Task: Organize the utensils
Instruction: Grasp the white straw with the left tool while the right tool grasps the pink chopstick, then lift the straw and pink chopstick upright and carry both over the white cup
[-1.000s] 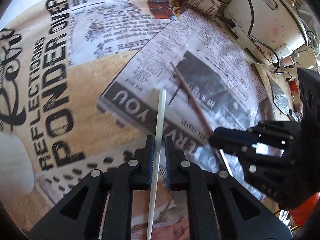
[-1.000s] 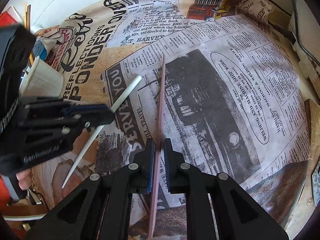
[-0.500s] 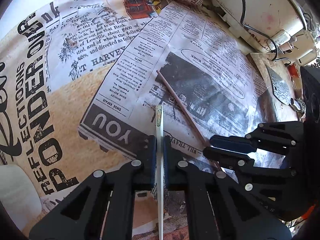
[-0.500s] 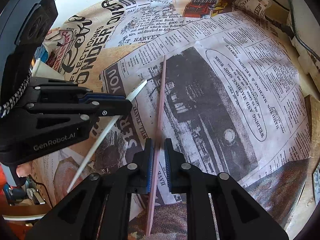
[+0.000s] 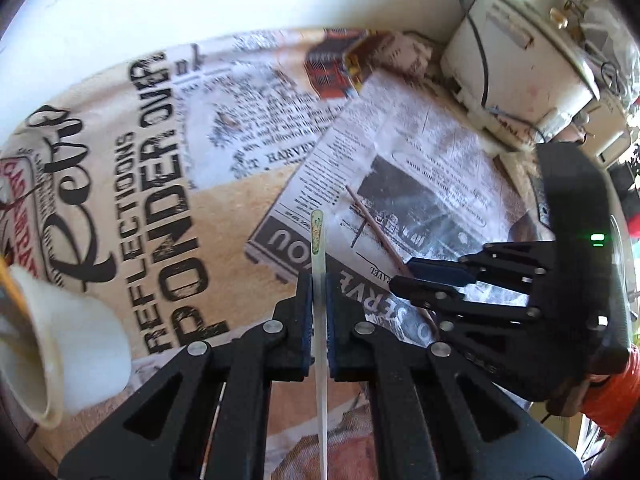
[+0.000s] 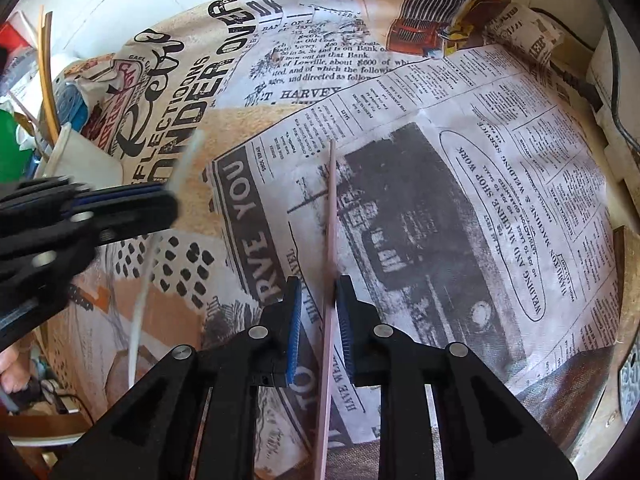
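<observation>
My left gripper [image 5: 318, 280] is shut on a white chopstick [image 5: 317, 236] and holds it above the newspaper-print cloth [image 5: 168, 184]. It shows blurred in the right wrist view [image 6: 120, 208] with the white chopstick [image 6: 184, 168]. My right gripper [image 6: 318, 288] has its jaws slightly apart around a pink chopstick [image 6: 331, 216] that lies along the cloth [image 6: 440, 140]. The pink chopstick [image 5: 376, 232] and the right gripper [image 5: 404, 276] also show in the left wrist view. A white cup [image 5: 68, 344] lies tipped at the left.
A white appliance with cables [image 5: 516, 52] stands at the back right. A white holder with sticks and clutter [image 6: 52, 136] sits at the left edge. A wooden board edge [image 6: 628, 280] is at the right.
The left gripper lifted and swung left with the white chopstick; the white cup came into its view. The right gripper's jaws parted around the pink chopstick.
</observation>
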The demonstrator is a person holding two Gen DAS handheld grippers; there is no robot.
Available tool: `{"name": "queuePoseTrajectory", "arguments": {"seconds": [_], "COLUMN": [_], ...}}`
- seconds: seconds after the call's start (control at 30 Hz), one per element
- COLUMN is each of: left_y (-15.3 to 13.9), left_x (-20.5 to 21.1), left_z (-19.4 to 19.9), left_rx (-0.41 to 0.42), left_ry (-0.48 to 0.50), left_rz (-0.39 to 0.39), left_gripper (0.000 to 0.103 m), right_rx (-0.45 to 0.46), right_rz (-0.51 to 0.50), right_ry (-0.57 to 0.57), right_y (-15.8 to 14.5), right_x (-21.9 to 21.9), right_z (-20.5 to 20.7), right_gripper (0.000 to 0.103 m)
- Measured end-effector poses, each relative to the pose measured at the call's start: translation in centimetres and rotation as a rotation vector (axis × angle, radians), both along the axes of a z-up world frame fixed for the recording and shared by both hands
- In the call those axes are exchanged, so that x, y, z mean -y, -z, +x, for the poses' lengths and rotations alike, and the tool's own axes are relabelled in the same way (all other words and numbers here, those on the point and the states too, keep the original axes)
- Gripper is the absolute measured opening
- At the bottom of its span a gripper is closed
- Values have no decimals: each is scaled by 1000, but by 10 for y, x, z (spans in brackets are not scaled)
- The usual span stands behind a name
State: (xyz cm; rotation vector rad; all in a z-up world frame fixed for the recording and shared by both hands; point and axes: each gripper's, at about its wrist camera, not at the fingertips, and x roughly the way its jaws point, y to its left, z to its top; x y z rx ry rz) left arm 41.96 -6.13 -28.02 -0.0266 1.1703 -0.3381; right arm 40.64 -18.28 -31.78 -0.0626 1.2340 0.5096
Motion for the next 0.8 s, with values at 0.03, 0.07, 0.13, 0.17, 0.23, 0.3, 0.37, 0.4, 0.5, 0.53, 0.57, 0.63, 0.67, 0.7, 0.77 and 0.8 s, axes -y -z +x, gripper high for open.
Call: {"name": "queuePoseTrajectory", "arguments": {"seconds": [0.03, 0.07, 0.13, 0.17, 0.23, 0.3, 0.37, 0.4, 0.5, 0.53, 0.57, 0.63, 0.67, 0.7, 0.77, 0.8], "left_y": [-2, -5, -8, -9, -13, -18, -22, -25, -34, -37, -41, -49, -52, -57, -66, -69], "left_x": [-3, -3, -1, -3, -6, -11, -16, -18, -23, -25, -26, -29, -30, -31, -33, -34], "left_z": [-3, -5, -10, -13, -19, -24, -29, -31, -41, -44, -47, -53, -57, -60, -68, -70], "left_rx": [8, 15, 25, 30, 39, 55, 66, 73, 101, 109, 119, 140, 149, 161, 188, 199], "left_ry": [-5, -11, -25, -33, -43, -55, -68, -74, -91, -96, -101, -108, -112, -116, -122, -125], "left_rz": [-1, -4, -8, -9, -14, -18, -28, -30, -31, -32, -32, -31, -31, -31, -25, -23], "left_gripper": [4, 4, 4, 4, 4, 4, 4, 4, 4, 4, 4, 4, 4, 4, 4, 4], "right_rx": [13, 34, 42, 41, 31, 29, 42, 53, 96, 118, 137, 179, 196, 212, 245, 257], "right_rz": [-18, -44, -55, -56, -45, -25, -3, 5, 34, 39, 42, 54, 59, 65, 75, 81], "right_ry": [-5, -12, -23, -25, -25, -13, 1, 8, 28, 33, 34, 39, 40, 41, 44, 45], "right_y": [0, 0, 0, 0, 0, -2, -8, -12, -30, -37, -43, -57, -64, -69, -81, -86], "right_x": [-5, -10, -13, -14, -12, -13, -11, -9, -8, -8, -10, -11, -9, -10, -12, -11], "right_z": [0, -2, -4, -4, -4, -6, -10, -13, -22, -25, -28, -36, -39, -43, -50, -55], "right_gripper": [14, 11, 6, 6, 5, 5, 5, 5, 5, 5, 5, 5, 5, 5, 5, 5]}}
